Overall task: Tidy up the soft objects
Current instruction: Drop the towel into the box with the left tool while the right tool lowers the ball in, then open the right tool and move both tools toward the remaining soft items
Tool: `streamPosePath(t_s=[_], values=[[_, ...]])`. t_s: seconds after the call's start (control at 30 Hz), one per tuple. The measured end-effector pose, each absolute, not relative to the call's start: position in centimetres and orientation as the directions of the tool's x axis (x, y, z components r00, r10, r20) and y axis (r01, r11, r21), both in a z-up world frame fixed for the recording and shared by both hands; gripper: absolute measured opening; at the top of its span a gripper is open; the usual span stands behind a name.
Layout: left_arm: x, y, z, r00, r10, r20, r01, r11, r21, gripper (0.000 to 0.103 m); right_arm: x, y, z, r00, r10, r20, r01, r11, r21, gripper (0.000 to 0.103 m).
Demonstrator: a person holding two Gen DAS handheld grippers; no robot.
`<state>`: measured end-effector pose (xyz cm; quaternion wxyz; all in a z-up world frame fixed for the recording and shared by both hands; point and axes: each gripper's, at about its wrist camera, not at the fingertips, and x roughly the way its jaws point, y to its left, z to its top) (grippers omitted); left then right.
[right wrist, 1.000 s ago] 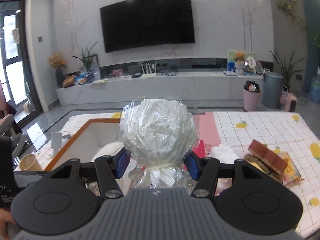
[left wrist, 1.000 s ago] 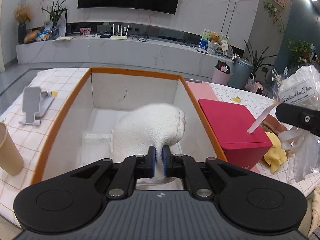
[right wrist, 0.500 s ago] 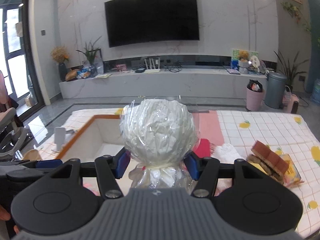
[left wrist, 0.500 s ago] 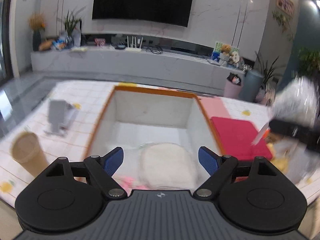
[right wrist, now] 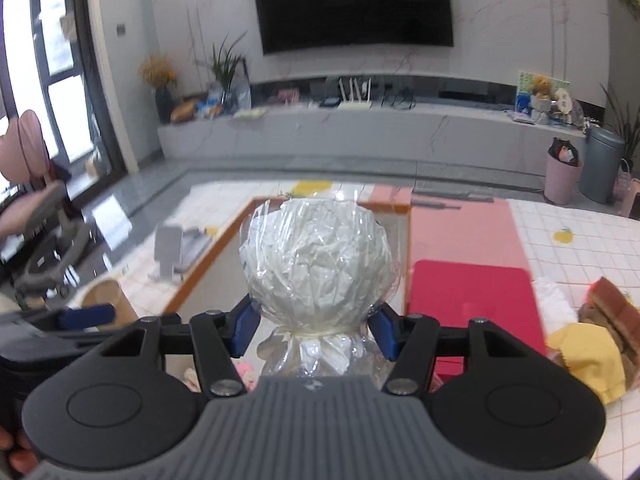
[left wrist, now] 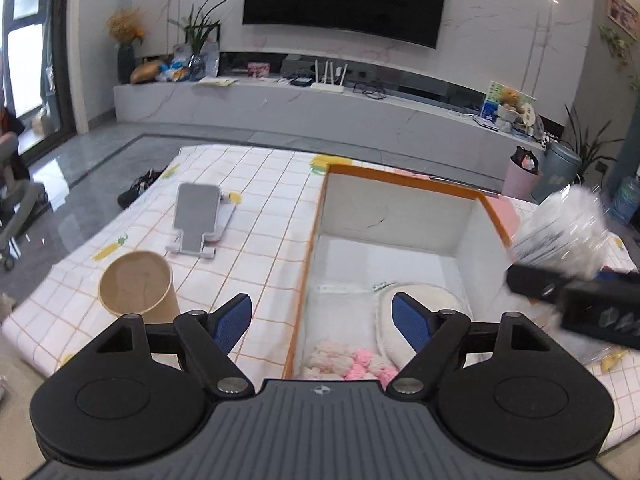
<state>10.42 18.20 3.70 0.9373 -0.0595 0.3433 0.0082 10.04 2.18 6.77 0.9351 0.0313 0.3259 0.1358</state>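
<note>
Two grippers, my left gripper (left wrist: 322,318) now released, a second ago clenched on one white plush (left wrist: 420,312), now lying in one box (left wrist: 400,204) at 3 o'clock, my right gripper (right wrist: 314,330) still grasping one wrapped ball (right wrist: 318,264) above it.

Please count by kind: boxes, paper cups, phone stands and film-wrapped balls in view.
Boxes: 2 (orange-rimmed white open box, red closed box)
Brown paper cup: 1
Grey phone stand: 1
White ball in clear film: 1
Total: 5
</note>
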Motion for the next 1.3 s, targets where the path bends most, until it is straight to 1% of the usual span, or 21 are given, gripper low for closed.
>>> streamPosePath(t_s=[0.13, 0.33, 0.43, 0.57, 0.6, 0.63, 0.67, 0.77, 0.83, 1.1, 1.3], values=[[11.1, 19.4, 2.9, 0.751, -0.032, -0.660, -0.102, 0.981, -0.163, 0.094, 12.5, 3.6, 4.3, 0.697, 0.257, -0.670, -0.233, 0.964, 0.128, 0.058], [11.7, 19.7, 2.1, 0.735, -0.021, -0.678, -0.120, 0.980, -0.160, 0.094, 15.2, 4.4, 0.7, 0.630, 0.229, -0.742, -0.207, 0.970, 0.123, 0.058], [11.8, 19.6, 1.8, 0.727, -0.027, -0.687, -0.120, 0.979, -0.166, 0.094, 15.5, 5.2, 0.2, 0.645, 0.192, -0.740, -0.225, 0.973, 0.056, 0.058], [11.9, 19.2, 1.7, 0.717, -0.036, -0.696, -0.113, 0.979, -0.167, 0.094, 15.7, 6.1, 0.0, 0.639, 0.169, -0.750, -0.241, 0.970, 0.013, 0.060], [11.8, 19.1, 1.7, 0.718, -0.038, -0.695, -0.108, 0.981, -0.164, 0.094, 15.8, 6.2, 0.0, 0.636, 0.164, -0.754, -0.240, 0.971, 0.008, 0.063], [11.8, 19.0, 1.8, 0.719, -0.036, -0.694, -0.104, 0.982, -0.159, 0.094, 15.9, 6.3, 0.0, 0.632, 0.167, -0.757, -0.243, 0.970, 0.010, 0.075], [11.7, 18.9, 1.9, 0.722, -0.031, -0.691, -0.104, 0.983, -0.153, 0.093, 15.8, 6.3, 0.1, 0.631, 0.172, -0.757, -0.249, 0.969, 0.013, 0.081], [11.5, 18.6, 2.1, 0.726, -0.003, -0.687, -0.113, 0.986, -0.124, 0.093, 15.4, 6.2, 0.3, 0.644, 0.168, -0.747, -0.241, 0.970, 0.011, 0.084], [11.4, 18.5, 2.3, 0.734, 0.009, -0.680, -0.109, 0.989, -0.104, 0.093, 15.4, 6.1, 0.2, 0.641, 0.175, -0.747, -0.254, 0.967, 0.009, 0.091], [10.8, 18.4, 3.1, 0.749, 0.030, -0.662, -0.099, 0.993, -0.066, 0.093, 14.7, 6.2, 0.7, 0.646, 0.201, -0.736, -0.283, 0.959, 0.014, 0.091], [9.8, 18.4, 4.0, 0.751, 0.019, -0.660, -0.107, 0.990, -0.093, 0.093, 13.7, 6.2, 1.9, 0.657, 0.232, -0.718, -0.304, 0.952, 0.030, 0.091]])
